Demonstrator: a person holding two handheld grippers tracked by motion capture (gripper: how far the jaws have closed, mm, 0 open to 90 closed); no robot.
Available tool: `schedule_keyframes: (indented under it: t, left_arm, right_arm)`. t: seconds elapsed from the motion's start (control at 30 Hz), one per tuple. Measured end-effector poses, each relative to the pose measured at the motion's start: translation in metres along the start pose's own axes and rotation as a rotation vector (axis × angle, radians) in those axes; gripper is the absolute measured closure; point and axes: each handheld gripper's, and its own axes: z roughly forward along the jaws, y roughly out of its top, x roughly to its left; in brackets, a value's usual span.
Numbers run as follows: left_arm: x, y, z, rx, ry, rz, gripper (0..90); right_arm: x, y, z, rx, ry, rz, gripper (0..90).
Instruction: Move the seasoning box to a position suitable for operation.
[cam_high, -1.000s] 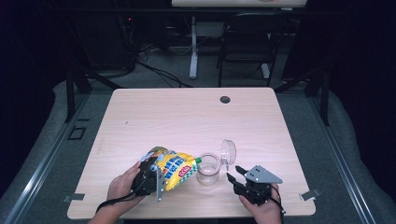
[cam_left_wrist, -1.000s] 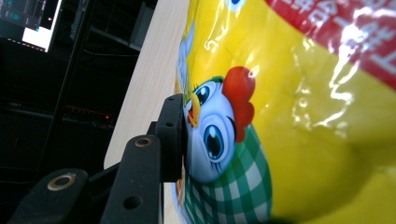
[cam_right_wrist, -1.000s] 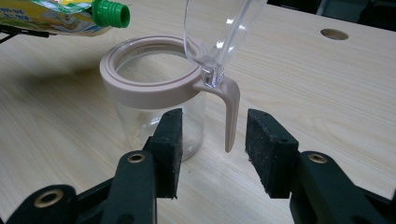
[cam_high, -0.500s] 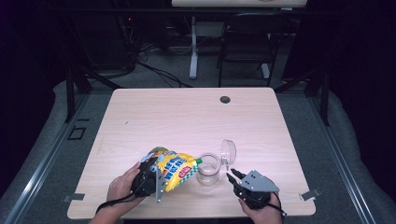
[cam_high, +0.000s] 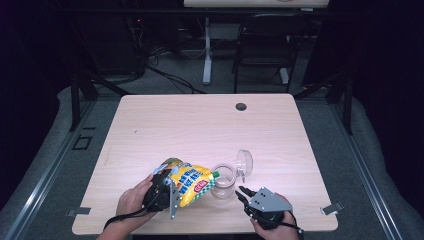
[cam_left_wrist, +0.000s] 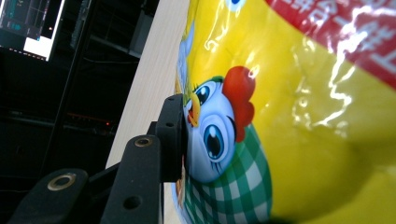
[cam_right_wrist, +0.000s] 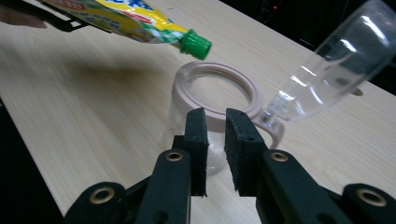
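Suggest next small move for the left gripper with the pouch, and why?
Probably twist the green cap off before tipping further. The left gripper holds the yellow pouch slanted over the open jar, lid flipped back, but the cap looks still on. The right gripper, jaws just closing on nothing, is free.

2 black two-jaw grippers (cam_high: 243, 191), silver screws, grey three-cornered plate (cam_high: 266, 198), trailing cables
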Motion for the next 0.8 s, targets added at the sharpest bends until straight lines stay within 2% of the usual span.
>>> schedule_keyframes:
  t: [0.33,0.43,0.6,0.8]
  left_arm:
    - [0.0,0.007,0.001,-0.01,-0.004,0.015,63.4]
    - [-0.001,0.008,0.002,-0.01,-0.008,0.022,63.4]
    - [0.001,0.009,0.004,-0.004,-0.007,0.029,63.4]
    - [0.0,0.011,0.006,0.001,-0.009,0.045,63.4]
  right_arm:
    - [0.009,0.011,0.016,0.043,0.019,-0.063,75.8]
    - [0.01,0.018,0.02,0.063,0.021,-0.1,73.6]
    - [0.013,0.035,0.027,0.051,0.004,-0.17,68.7]
    - [0.016,0.034,0.037,0.056,-0.006,-0.181,67.6]
